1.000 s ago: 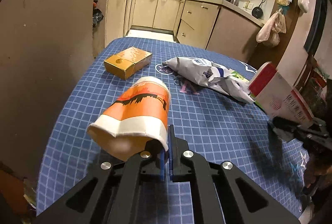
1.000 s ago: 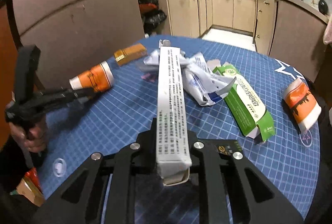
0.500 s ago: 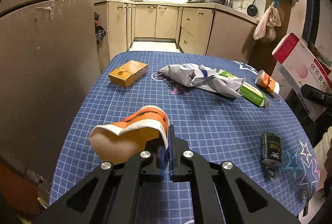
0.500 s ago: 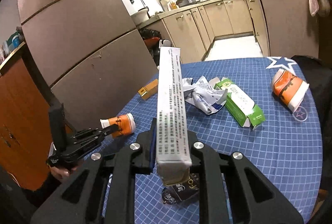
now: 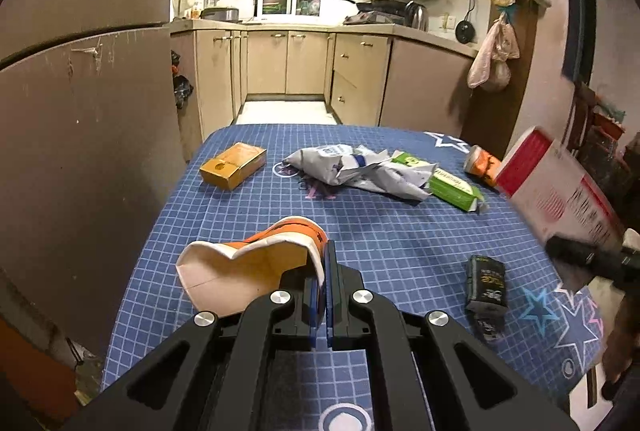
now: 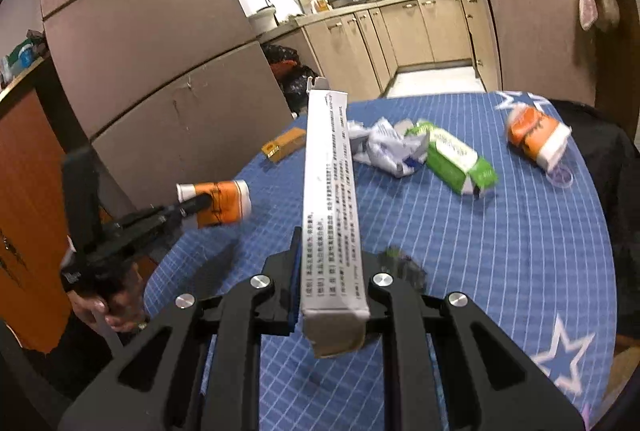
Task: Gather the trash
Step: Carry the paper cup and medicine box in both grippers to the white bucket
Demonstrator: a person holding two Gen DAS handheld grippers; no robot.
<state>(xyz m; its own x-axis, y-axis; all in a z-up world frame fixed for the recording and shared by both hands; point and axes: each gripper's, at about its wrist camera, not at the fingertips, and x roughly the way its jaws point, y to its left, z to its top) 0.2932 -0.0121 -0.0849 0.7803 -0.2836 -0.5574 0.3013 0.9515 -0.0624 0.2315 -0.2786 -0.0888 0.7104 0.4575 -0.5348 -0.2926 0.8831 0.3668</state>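
Note:
My left gripper (image 5: pixel 323 273) is shut on the rim of a squashed orange-and-white paper cup (image 5: pixel 248 267), held above the near left of the blue checked table (image 5: pixel 400 231); it also shows in the right wrist view (image 6: pixel 220 201). My right gripper (image 6: pixel 332 283) is shut on a long white carton with a red end (image 6: pixel 330 203), held above the table's near right edge; the carton also shows in the left wrist view (image 5: pixel 556 187).
On the table lie a yellow box (image 5: pixel 234 171), crumpled white wrapping (image 5: pixel 360 171), a green-and-white pack (image 5: pixel 452 185), a second orange cup (image 6: pixel 536 135) at the far right and a small dark packet (image 5: pixel 486 283). A brown fridge (image 5: pixel 80 151) stands left.
Both grippers have pulled back toward me and lifted, each still holding its item. The left gripper's cup has tipped flatter; the carton has swung lower at the right.

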